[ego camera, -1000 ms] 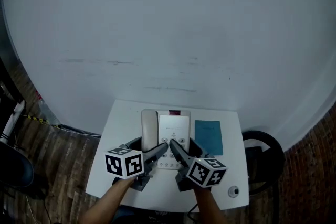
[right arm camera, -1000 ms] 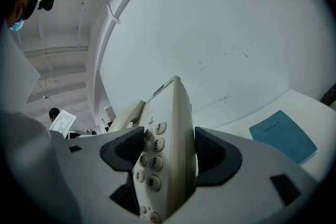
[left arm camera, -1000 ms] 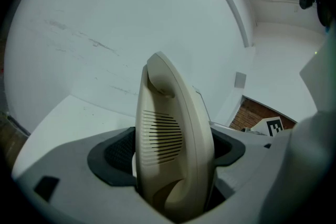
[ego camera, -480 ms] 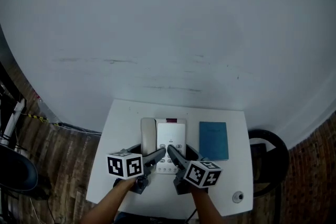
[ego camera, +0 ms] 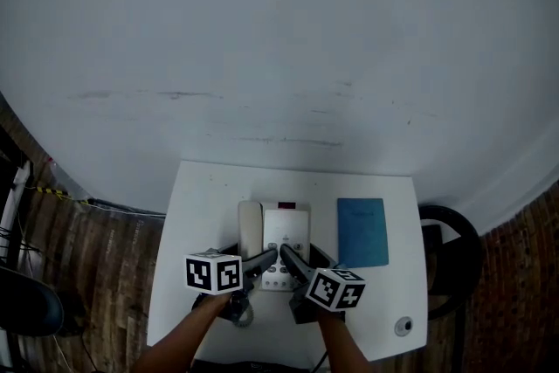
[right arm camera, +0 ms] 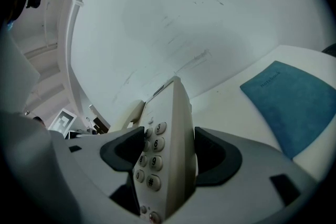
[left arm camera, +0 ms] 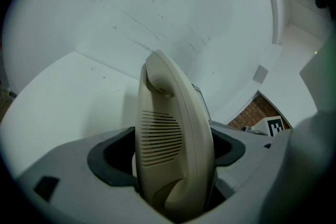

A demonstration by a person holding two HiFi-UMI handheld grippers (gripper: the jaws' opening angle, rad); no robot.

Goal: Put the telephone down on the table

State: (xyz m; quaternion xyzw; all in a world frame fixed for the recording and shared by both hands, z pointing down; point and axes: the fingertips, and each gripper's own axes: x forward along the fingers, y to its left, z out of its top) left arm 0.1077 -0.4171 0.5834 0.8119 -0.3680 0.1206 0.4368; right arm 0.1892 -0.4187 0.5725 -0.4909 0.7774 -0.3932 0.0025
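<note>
Telephone (ego camera: pixel 278 240) at mid white tabletop (ego camera: pixel 201 214), clamped at its 6 o'clock end: left hand-held gripper (ego camera: pixel 265 259) pinching handset (left arm camera: pixel 173 149), right hand-held gripper (ego camera: pixel 289 258) pinching keypad (right arm camera: pixel 151 159) side. Blue notebook (ego camera: pixel 362 231) at 3 o'clock, just beside. Contact with tabletop unclear.

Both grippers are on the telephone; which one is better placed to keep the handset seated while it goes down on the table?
Left. The left gripper has its jaws shut on the handset itself, on the left side of the telephone. The right gripper clamps the keypad edge, away from it.
</note>
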